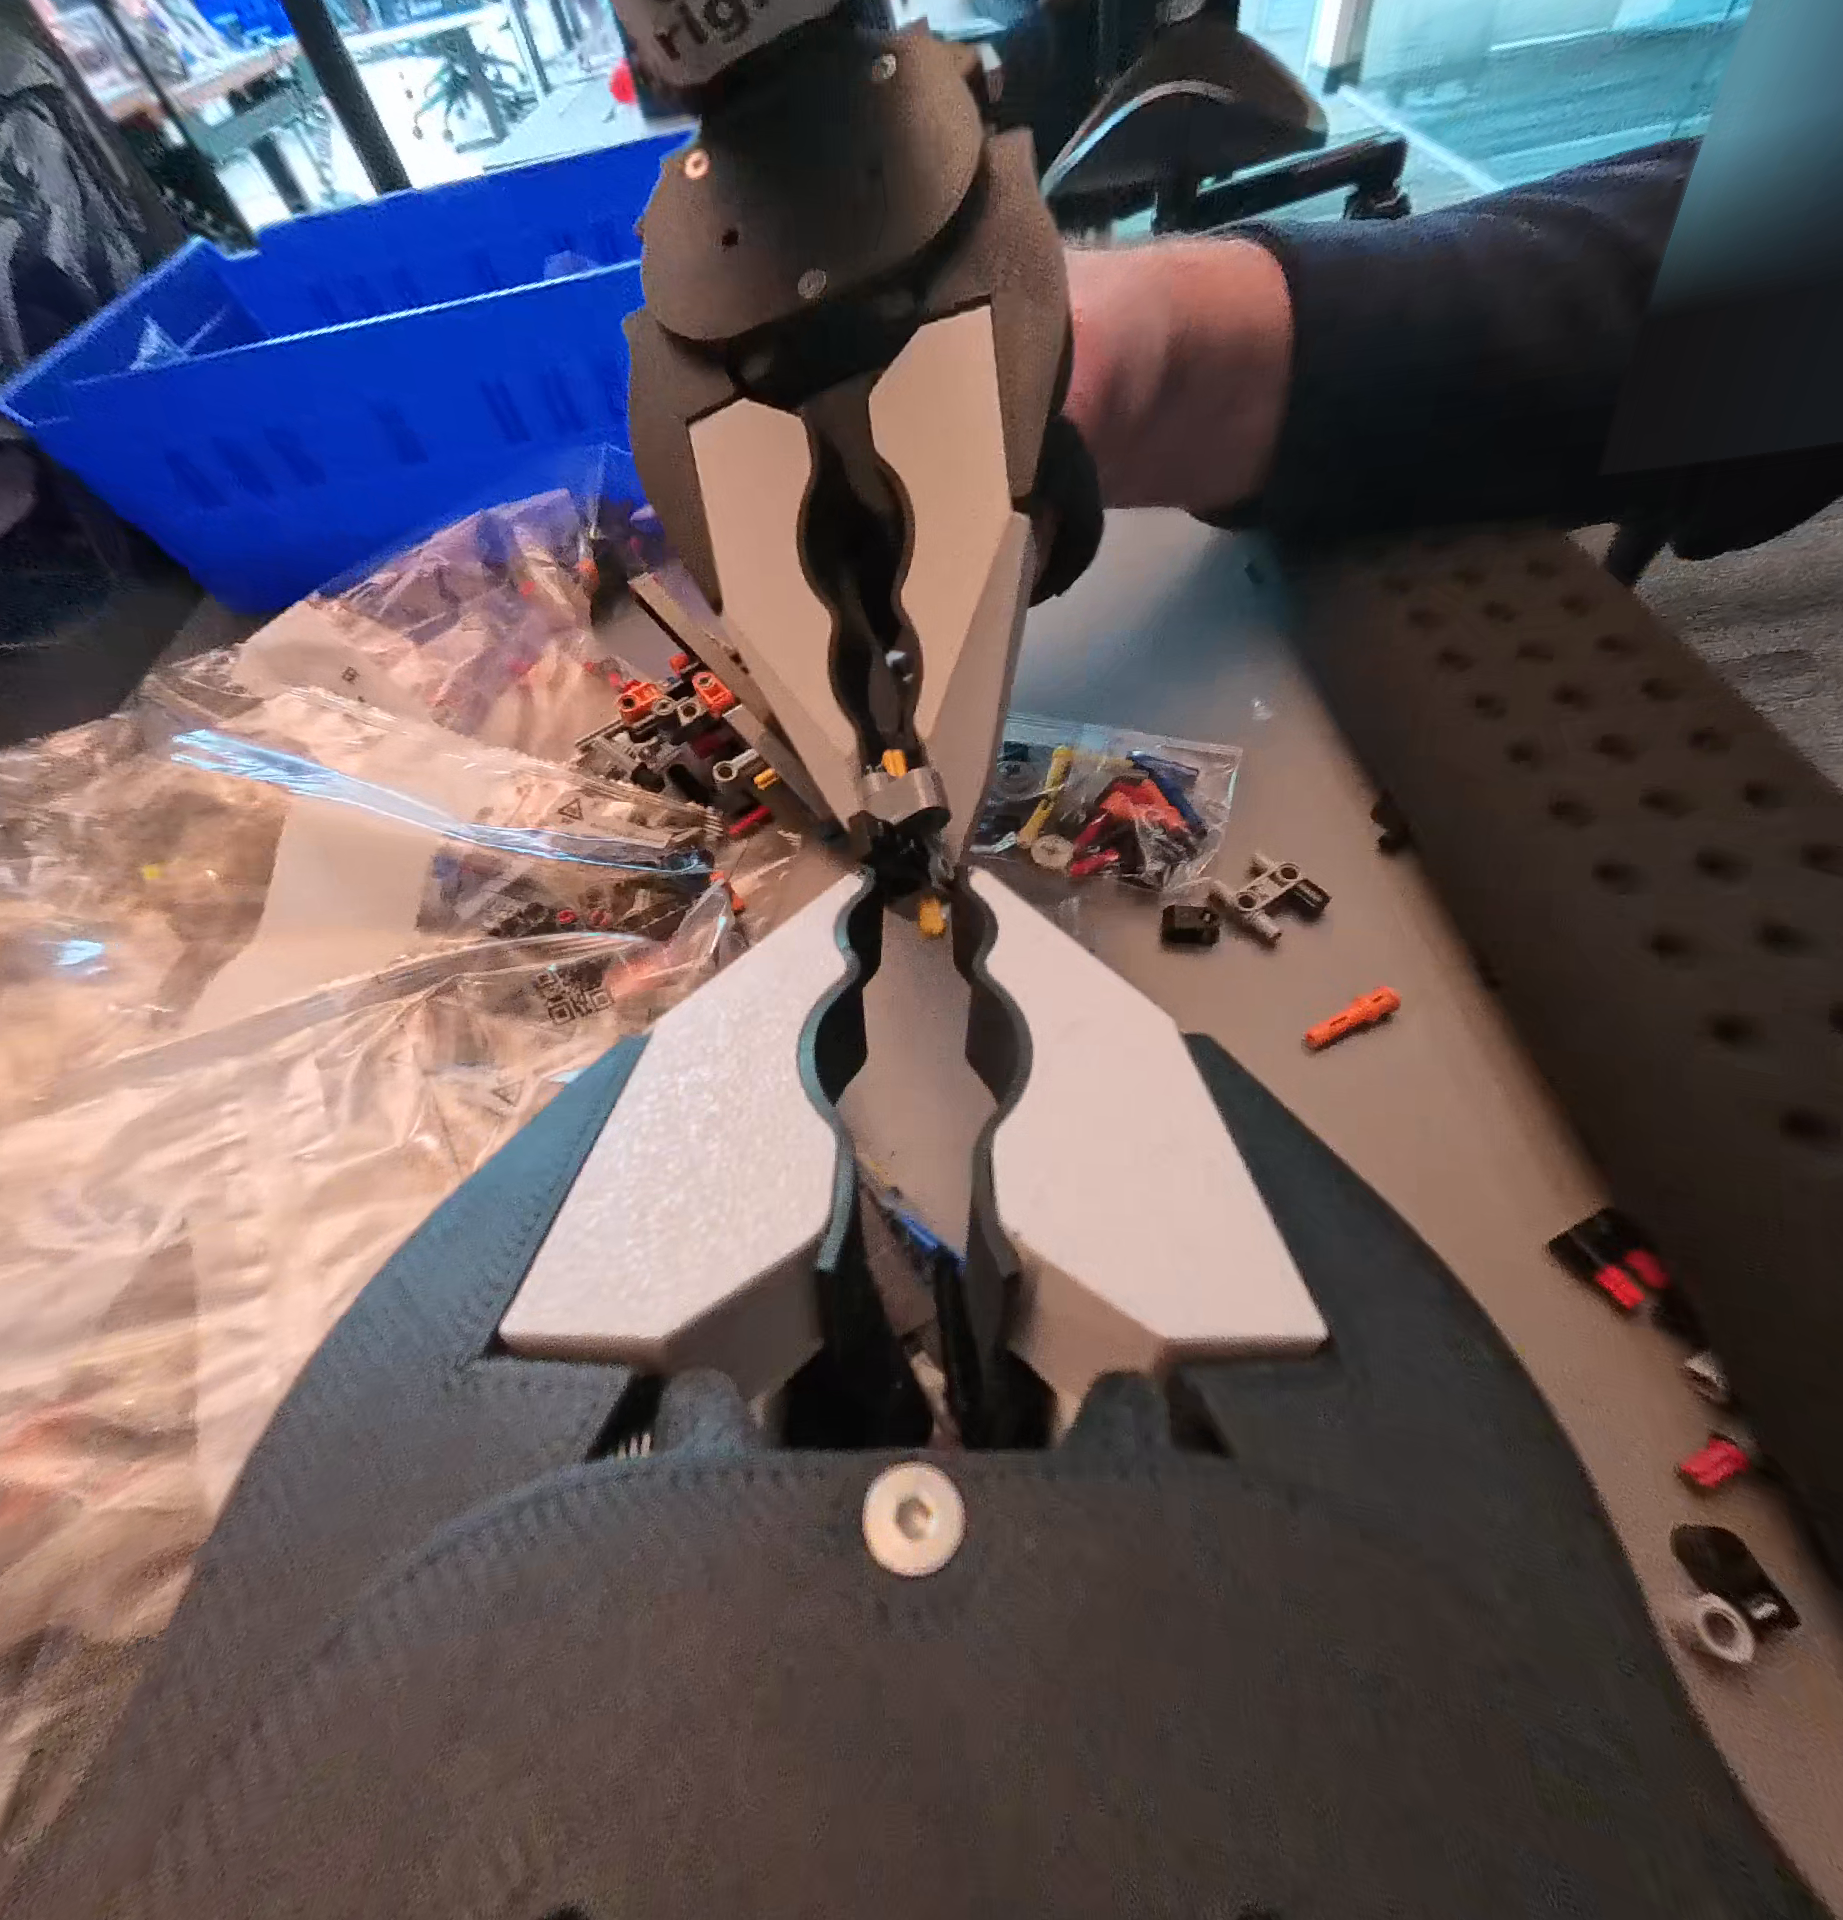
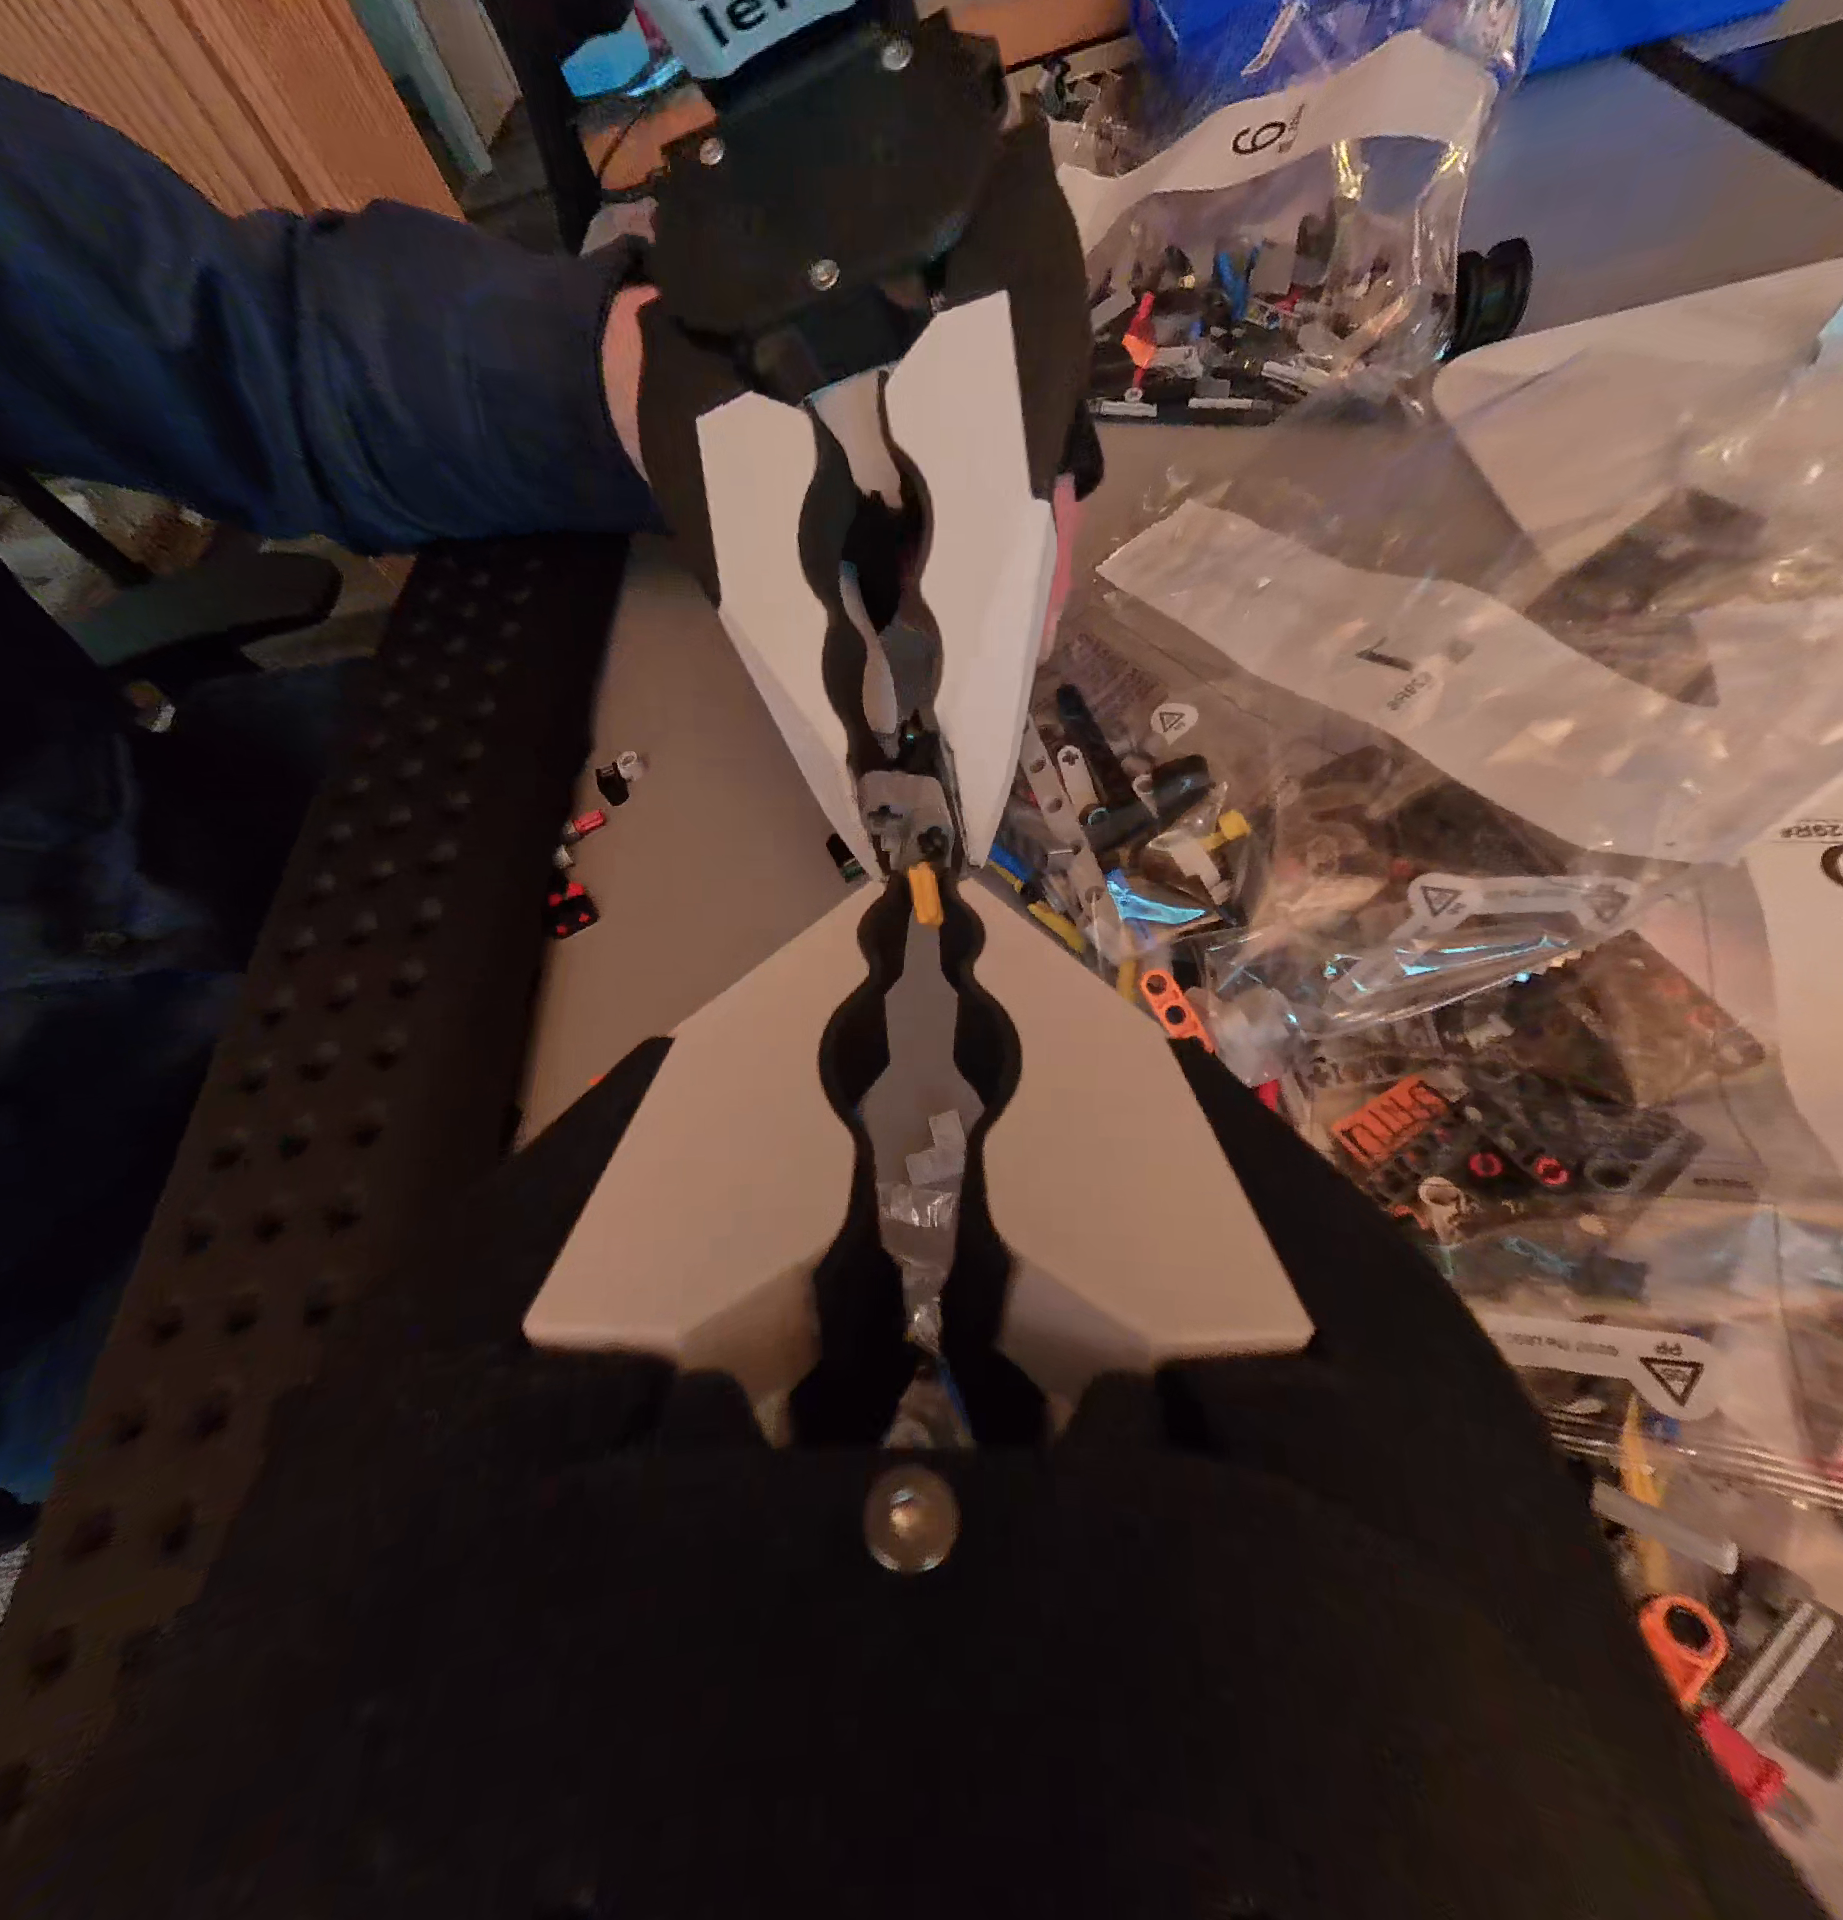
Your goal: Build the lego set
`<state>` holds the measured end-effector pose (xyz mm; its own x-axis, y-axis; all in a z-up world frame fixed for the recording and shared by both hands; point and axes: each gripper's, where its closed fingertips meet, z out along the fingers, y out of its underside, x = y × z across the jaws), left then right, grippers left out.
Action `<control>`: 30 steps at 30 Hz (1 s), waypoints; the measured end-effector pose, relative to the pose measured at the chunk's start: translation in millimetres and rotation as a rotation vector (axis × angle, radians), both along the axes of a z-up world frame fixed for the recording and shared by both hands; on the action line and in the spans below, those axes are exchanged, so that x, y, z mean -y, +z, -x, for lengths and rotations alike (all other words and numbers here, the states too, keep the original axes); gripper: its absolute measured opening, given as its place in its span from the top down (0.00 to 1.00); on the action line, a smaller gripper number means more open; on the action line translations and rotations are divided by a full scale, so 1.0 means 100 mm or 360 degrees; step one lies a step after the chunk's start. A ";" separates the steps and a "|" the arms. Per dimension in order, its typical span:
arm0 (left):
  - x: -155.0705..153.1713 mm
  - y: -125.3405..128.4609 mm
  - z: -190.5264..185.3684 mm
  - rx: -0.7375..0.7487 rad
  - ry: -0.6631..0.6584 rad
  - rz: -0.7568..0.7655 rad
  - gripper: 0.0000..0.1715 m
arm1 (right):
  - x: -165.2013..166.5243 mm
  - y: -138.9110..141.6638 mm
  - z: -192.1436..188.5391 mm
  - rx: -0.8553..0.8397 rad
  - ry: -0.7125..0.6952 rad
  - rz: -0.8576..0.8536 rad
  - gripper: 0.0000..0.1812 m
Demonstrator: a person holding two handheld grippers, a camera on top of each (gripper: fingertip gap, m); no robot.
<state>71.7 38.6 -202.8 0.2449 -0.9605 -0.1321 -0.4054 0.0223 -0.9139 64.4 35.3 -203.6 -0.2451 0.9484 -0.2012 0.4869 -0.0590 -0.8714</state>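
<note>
Two grippers meet tip to tip in my left wrist view. My left gripper [image 1: 909, 883] has pale matte finger pads [image 1: 709, 1164] with wavy black inner edges on a ribbed black printed body; its jaws are narrow, pinching a small black lego piece [image 1: 901, 857] carrying a yellow pin [image 1: 930, 916]. Opposite, the right gripper [image 1: 896, 821] grips a grey cylindrical part [image 1: 901, 795]. Crinkled clear plastic bags [image 1: 273, 935] lie left, a blue bin [image 1: 377, 364] behind, and an orange pin [image 1: 1351, 1018] sits loose on the smooth grey table [image 1: 1156, 644].

From the right wrist view, my right gripper [image 2: 922, 894] is nearly closed on the yellow pin [image 2: 925, 896], which pokes from a grey studded assembly [image 2: 896, 810] held in the left gripper [image 2: 912, 831]. Glossy parts bags [image 2: 1416, 935] crowd the right; a black perforated board [image 2: 377, 935] runs left.
</note>
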 end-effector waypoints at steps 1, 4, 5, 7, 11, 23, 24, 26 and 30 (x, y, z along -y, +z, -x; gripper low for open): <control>0.00 0.00 0.00 -0.0006 -0.0003 -0.0003 0.94 | 0.00 0.00 0.00 0.0001 0.0001 -0.0011 0.98; -0.01 0.01 -0.02 -0.0034 0.0019 -0.0062 0.93 | -0.01 0.01 -0.02 -0.0001 0.0006 0.0028 0.99; -0.03 0.01 -0.01 -0.0034 0.0032 -0.0064 0.93 | -0.02 0.01 -0.02 -0.0004 -0.0002 0.0034 0.99; -0.05 0.02 0.00 0.0000 0.0047 -0.0006 0.94 | -0.05 0.03 0.00 -0.0033 -0.0038 -0.0038 0.99; -0.05 0.10 0.04 0.0165 0.0031 0.0187 0.94 | -0.14 0.15 0.02 -0.0123 -0.0148 -0.0284 0.97; -0.04 -0.03 0.06 0.0117 0.0034 0.0439 0.94 | -0.16 0.13 0.05 -0.0062 -0.0190 -0.1065 0.93; -0.05 -0.04 0.07 0.0114 0.0042 0.0451 0.94 | -0.15 0.15 0.05 -0.0073 -0.0186 -0.1079 0.93; -0.04 -0.08 0.08 0.0075 0.0039 0.0480 0.94 | -0.11 0.19 0.05 -0.0116 -0.0160 -0.1076 0.94; 0.03 -0.14 0.04 0.0047 -0.0023 0.0525 0.94 | -0.06 0.09 0.05 -0.0060 -0.0099 -0.1021 0.94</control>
